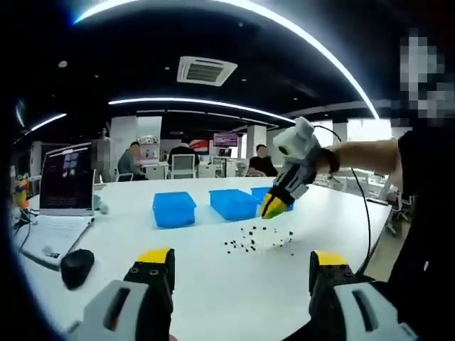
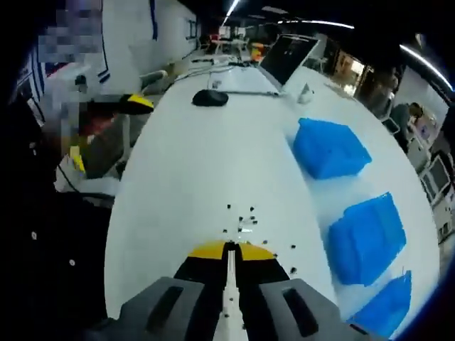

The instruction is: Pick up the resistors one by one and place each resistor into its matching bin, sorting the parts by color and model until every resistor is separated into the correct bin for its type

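A: Resistors [image 2: 245, 226] lie loose on my bench [image 2: 206, 170], just ahead of my right hand-held gripper [image 2: 229, 250], whose jaws are pressed together; whether they pinch 1, I can't tell.

B: And your left hand-held gripper [image 1: 242, 273]?

A: Spread, empty, farther from the scatter. So my right is nearer; the 3 blue bins [image 2: 328, 148] sit beyond, to its right.

resistors [image 1: 257, 239] before bins [image 1: 174, 209], on table [image 1: 213, 284]

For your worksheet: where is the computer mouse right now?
In the left gripper view, the mouse lies low on the left of the white table, beside the open laptop.
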The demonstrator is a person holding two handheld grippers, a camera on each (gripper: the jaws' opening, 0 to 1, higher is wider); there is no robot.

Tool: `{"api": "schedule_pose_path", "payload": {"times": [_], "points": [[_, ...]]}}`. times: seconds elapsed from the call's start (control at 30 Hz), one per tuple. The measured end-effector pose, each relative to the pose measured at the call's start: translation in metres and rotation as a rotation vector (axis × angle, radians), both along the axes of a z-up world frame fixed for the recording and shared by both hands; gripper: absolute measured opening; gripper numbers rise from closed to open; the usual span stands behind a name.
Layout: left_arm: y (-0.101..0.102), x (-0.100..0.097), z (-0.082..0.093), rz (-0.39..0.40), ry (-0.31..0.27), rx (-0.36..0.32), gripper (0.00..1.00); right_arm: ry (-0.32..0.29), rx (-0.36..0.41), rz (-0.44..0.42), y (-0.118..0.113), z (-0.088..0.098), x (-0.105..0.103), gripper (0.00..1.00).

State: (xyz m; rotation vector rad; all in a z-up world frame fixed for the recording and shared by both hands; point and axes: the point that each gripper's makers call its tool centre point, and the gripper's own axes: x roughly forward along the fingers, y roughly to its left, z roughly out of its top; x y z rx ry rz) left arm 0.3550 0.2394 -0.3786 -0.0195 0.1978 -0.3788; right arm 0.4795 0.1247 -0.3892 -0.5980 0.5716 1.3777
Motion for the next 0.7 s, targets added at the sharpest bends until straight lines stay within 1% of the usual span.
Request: {"api": "schedule_pose_path", "payload": {"times": [0.07, 0.1, 0.13, 0.2, 0.27, 0.33, 0.43, 0.5, 0.53, 0.57, 0.6, 0.63, 0.7], "points": [[-0.001, 0.002, 0.004, -0.002, -0.012, -0.004, 0.78, -0.013, 0.115, -0.055, -0.010, 0.022, -0.005, 0.07], [-0.001, 0.003, 0.005, -0.002, -0.014, -0.004, 0.78, -0.021, 0.145, -0.065, -0.015, 0.027, -0.008, 0.07], [-0.001, 0.005, 0.006, 0.001, -0.017, -0.002, 0.77, -0.048, 0.230, -0.084, -0.022, 0.042, -0.014, 0.07], [0.000, 0.007, 0.008, 0.006, -0.020, 0.003, 0.77, -0.059, 0.322, -0.140, -0.039, 0.055, -0.022, 0.07], [-0.001, 0.009, 0.012, 0.004, -0.028, 0.006, 0.77, -0.089, 0.437, -0.219, -0.059, 0.068, -0.027, 0.07], [-0.003, 0.010, 0.015, 0.001, -0.035, 0.009, 0.77, -0.111, 0.500, -0.268, -0.075, 0.073, -0.032, 0.07], [-0.006, 0.011, 0.019, -0.005, -0.045, 0.022, 0.77, -0.154, 0.634, -0.389, -0.102, 0.080, -0.041, 0.07], [-0.006, 0.011, 0.021, -0.004, -0.048, 0.027, 0.77, -0.200, 0.707, -0.464, -0.117, 0.081, -0.049, 0.07], [-0.006, 0.011, 0.022, -0.004, -0.051, 0.027, 0.77, -0.226, 0.734, -0.486, -0.122, 0.082, -0.054, 0.07], [-0.006, 0.011, 0.023, -0.004, -0.052, 0.027, 0.77, -0.266, 0.757, -0.509, -0.128, 0.083, -0.058, 0.07], [-0.006, 0.011, 0.024, -0.004, -0.052, 0.029, 0.77, -0.293, 0.767, -0.537, -0.131, 0.084, -0.061, 0.07], [-0.006, 0.011, 0.024, -0.003, -0.051, 0.033, 0.77, -0.308, 0.792, -0.557, -0.135, 0.086, -0.063, 0.07], [-0.005, 0.010, 0.025, -0.002, -0.051, 0.037, 0.77, -0.300, 0.815, -0.561, -0.136, 0.089, -0.069, 0.07]]}}
